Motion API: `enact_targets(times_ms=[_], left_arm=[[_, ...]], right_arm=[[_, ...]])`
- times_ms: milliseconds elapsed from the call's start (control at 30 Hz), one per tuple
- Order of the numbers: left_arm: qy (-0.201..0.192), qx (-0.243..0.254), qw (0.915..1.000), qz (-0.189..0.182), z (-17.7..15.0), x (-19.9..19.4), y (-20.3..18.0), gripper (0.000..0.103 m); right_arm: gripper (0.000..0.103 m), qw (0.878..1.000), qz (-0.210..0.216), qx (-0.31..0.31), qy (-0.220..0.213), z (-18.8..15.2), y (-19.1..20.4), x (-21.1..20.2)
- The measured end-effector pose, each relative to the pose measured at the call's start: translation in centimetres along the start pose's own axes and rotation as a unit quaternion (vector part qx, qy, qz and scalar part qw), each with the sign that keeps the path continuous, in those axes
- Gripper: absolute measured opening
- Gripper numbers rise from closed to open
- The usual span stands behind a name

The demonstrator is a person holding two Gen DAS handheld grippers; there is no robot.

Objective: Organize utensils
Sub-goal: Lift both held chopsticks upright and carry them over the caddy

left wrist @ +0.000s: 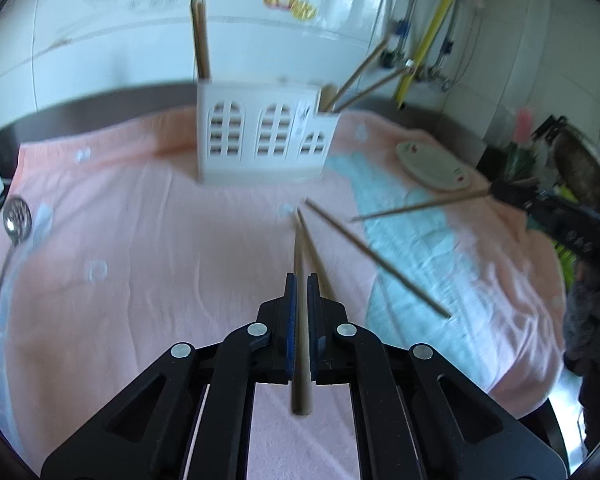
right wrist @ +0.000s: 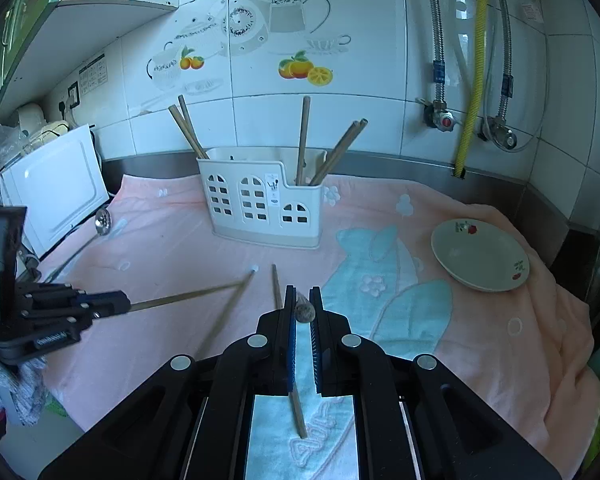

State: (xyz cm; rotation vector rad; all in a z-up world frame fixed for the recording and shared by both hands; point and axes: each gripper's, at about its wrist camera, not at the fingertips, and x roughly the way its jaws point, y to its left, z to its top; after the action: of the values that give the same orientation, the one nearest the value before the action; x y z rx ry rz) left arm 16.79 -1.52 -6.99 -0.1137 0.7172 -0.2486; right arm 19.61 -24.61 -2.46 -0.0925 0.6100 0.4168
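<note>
Pink towel (right wrist: pixel 188 240) on counter, tiled wall (right wrist: pixel 380 120) behind; both tongs (left wrist: pixel 301 280) (right wrist: pixel 302 292) clamp 1 chopstick (left wrist: pixel 301 320) (right wrist: pixel 298 412) each

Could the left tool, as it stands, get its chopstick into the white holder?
Probably yes: the left tool is shut on a chopstick, and only bare pink towel lies before the holder, whose middle looks free.

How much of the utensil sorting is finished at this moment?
Done: five chopsticks stand in the white holder. In hand: left gripper and right gripper each clamp one chopstick. Left: two loose chopsticks on the pink towel, and the slotted spoon.
</note>
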Motion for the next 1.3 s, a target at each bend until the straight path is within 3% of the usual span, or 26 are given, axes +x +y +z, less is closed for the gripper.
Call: enact_targets(times_ms=[200, 500, 567, 633, 867, 1033, 1200, 1300], left_arm=[[-0.026, 0.028, 0.9992, -0.009, 1.7, -1.5, -0.4, 0.004], [0.034, 0.015, 0.9993, -0.006, -1.9, 0.8, 0.8, 0.009], [0.044, 0.010, 0.9990, -0.002, -3.0, 1.3, 1.0, 0.030], [0.054, 0.009, 0.9985, 0.004, -4.2, 1.9, 1.0, 0.035], [0.073, 0.011, 0.9971, 0.016, -6.6, 3.0, 1.3, 0.035], [0.080, 0.010, 0.9966, 0.019, -7.0, 3.8, 1.5, 0.024], [0.090, 0.003, 0.9957, 0.023, -7.1, 4.4, 1.9, 0.023], [0.096, 0.007, 0.9951, 0.025, -7.1, 4.6, 2.0, 0.016]], right_arm=[[0.006, 1.000, 0.002, -0.006, -0.004, 1.3, 0.4, -0.1], [0.006, 1.000, 0.004, -0.006, -0.005, 1.2, 0.6, 0.0], [0.006, 1.000, 0.004, -0.005, -0.006, 1.3, 0.7, 0.0], [0.006, 1.000, 0.004, -0.005, -0.007, 1.3, 0.7, 0.0], [0.006, 1.000, 0.004, -0.002, -0.009, 1.4, 0.6, 0.1], [0.006, 1.000, 0.005, -0.004, -0.008, 1.5, 0.6, 0.2], [0.006, 1.000, 0.005, -0.005, -0.008, 1.5, 0.7, 0.2], [0.006, 1.000, 0.005, -0.001, -0.009, 1.5, 0.7, 0.2]])
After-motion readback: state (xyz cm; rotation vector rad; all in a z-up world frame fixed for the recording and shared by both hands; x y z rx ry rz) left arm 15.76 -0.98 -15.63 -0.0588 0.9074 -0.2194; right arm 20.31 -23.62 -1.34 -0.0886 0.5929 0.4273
